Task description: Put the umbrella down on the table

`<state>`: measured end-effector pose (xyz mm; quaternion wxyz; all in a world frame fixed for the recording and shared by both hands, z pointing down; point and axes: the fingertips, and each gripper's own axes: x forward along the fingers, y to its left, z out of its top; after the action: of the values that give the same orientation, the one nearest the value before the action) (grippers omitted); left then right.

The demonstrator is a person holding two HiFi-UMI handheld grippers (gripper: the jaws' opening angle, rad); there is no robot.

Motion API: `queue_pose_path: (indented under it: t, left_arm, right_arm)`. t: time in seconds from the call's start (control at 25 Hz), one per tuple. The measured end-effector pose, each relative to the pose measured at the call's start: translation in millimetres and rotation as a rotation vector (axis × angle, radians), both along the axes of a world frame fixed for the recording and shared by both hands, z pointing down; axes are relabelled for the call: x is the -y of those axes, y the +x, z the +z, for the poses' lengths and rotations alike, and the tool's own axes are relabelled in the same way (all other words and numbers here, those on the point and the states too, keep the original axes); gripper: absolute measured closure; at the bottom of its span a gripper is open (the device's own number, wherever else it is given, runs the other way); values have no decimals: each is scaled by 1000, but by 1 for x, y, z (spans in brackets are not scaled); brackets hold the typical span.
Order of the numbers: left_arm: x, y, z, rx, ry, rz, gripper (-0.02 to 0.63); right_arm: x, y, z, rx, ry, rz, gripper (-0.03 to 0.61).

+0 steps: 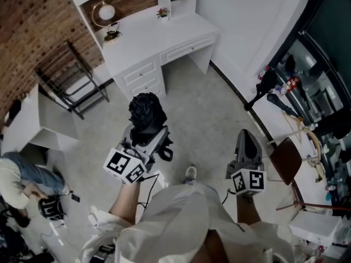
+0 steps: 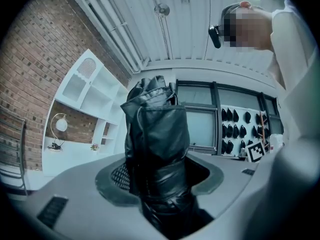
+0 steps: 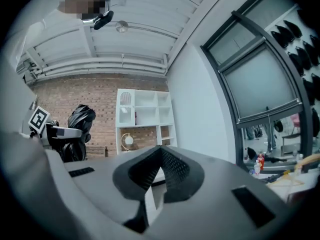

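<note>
Umbrella (image 2: 159, 134), folded, glossy black, crinkled fabric

Ahead of you stands the white bench with drawers (image 1: 148, 40). On it sit a round globe lamp in a gold ring (image 1: 104, 11) and a small potted flower (image 1: 162, 12). Left of the bench, the grey floor (image 1: 208, 114) carries a black metal frame (image 1: 77, 84).

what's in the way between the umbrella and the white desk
Nothing visible does: only open floor lies between the umbrella and the white desk; the black rack stands off to the left.
</note>
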<state>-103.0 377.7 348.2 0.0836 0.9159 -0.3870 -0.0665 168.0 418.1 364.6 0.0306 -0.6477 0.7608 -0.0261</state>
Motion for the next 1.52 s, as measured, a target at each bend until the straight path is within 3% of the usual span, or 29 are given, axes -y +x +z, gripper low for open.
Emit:
queue_pose_path:
  t: [0.56, 1.16, 1.52]
  left_arm:
    - [78, 63, -3, 6, -5, -75, 348]
    - [158, 65, 3, 0, -24, -94, 348]
    - [259, 55, 11, -15, -30, -63, 348]
  right_arm:
    - [82, 75, 9, 15, -14, -44, 560]
    - [157, 78, 16, 8, -35, -60, 560]
    - [249, 64, 15, -1, -35, -37, 560]
